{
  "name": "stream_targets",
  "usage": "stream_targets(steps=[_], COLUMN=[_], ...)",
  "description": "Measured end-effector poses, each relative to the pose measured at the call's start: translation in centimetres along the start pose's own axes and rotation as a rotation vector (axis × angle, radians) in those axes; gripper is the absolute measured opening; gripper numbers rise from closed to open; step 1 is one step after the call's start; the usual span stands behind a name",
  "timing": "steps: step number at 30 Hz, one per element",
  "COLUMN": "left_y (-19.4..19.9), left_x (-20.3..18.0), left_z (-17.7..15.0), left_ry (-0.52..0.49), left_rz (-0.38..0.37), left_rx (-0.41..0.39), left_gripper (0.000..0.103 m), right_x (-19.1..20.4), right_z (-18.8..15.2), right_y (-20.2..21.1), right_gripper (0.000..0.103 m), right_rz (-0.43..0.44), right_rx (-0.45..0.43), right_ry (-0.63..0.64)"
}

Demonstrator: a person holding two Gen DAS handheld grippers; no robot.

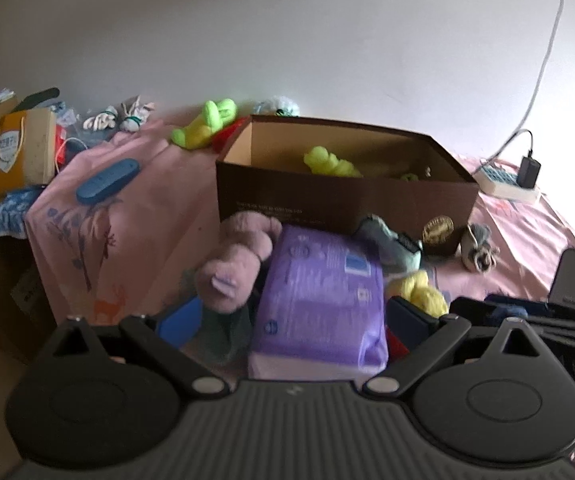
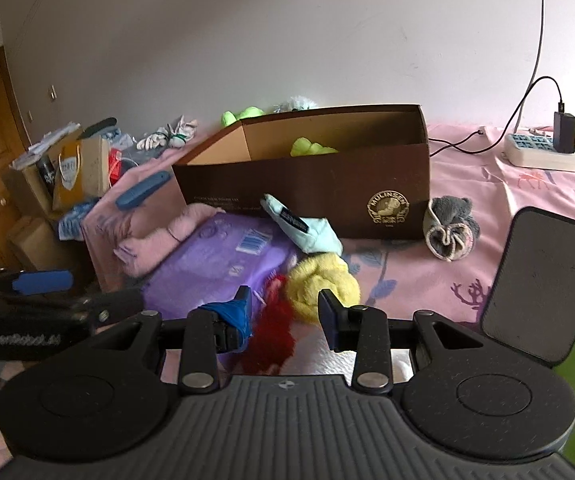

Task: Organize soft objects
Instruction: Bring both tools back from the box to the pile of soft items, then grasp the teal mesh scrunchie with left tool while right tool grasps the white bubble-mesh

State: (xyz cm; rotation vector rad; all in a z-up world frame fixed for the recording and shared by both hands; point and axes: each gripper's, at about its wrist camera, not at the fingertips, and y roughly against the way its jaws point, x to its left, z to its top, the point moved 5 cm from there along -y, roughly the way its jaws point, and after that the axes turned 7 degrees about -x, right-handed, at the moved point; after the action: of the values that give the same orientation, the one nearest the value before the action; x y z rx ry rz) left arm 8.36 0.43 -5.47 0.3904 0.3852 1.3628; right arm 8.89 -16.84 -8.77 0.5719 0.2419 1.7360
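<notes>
Pink bedding [image 1: 135, 216] is covering the surface under a plain white wall. Seen from the left wrist, the left gripper [image 1: 291, 316] is hovering with its jaws spread wide on either side of a purple soft pack [image 1: 319, 296], not clearly pressing it; a pink plush [image 1: 235, 264] is leaning just beside, and the brown box [image 1: 343, 200] behind is holding a yellow-green toy [image 1: 329, 162].

Seen from the right wrist, the right gripper [image 2: 285, 316] is standing with jaws apart around a red fuzzy piece [image 2: 273, 332], beside a yellow plush [image 2: 321, 284].
</notes>
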Motion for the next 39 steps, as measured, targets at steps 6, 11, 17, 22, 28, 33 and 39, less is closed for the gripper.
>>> stream_targets(steps=[6, 11, 17, 22, 28, 33, 39], left_y=[0.6, 0.8, 0.6, 0.2, -1.0, -2.6, -4.6], left_x=[0.9, 2.6, 3.9, 3.9, 4.3, 6.4, 8.6], left_z=[-2.8, -4.3, -4.6, -4.2, -3.5, -2.9, -3.7], left_ry=[-0.026, 0.003, 0.041, 0.038, 0.045, 0.185, 0.359], left_rz=[-0.008, 0.000, -0.006, -0.025, -0.061, -0.111, -0.130], left_rx=[0.013, 0.024, 0.028, 0.011, 0.004, 0.014, 0.071], left_gripper=[0.099, 0.099, 0.099, 0.100, 0.101, 0.101, 0.077], right_x=[-0.5, -0.2, -1.1, -2.0, -2.3, -2.1, -2.2], right_z=[-0.8, -1.7, -3.4, -4.0, -3.9, -4.2, -4.3], right_y=[0.7, 1.6, 2.3, 2.6, 2.3, 2.2, 2.0], right_gripper=[0.020, 0.020, 0.020, 0.021, 0.022, 0.022, 0.023], right_rz=[-0.008, -0.035, -0.063, -0.063, -0.055, -0.051, -0.046], right_rx=[-0.001, -0.022, 0.003, 0.018, 0.023, 0.021, 0.020], right_ry=[0.037, 0.146, 0.216, 0.161, 0.087, 0.104, 0.103])
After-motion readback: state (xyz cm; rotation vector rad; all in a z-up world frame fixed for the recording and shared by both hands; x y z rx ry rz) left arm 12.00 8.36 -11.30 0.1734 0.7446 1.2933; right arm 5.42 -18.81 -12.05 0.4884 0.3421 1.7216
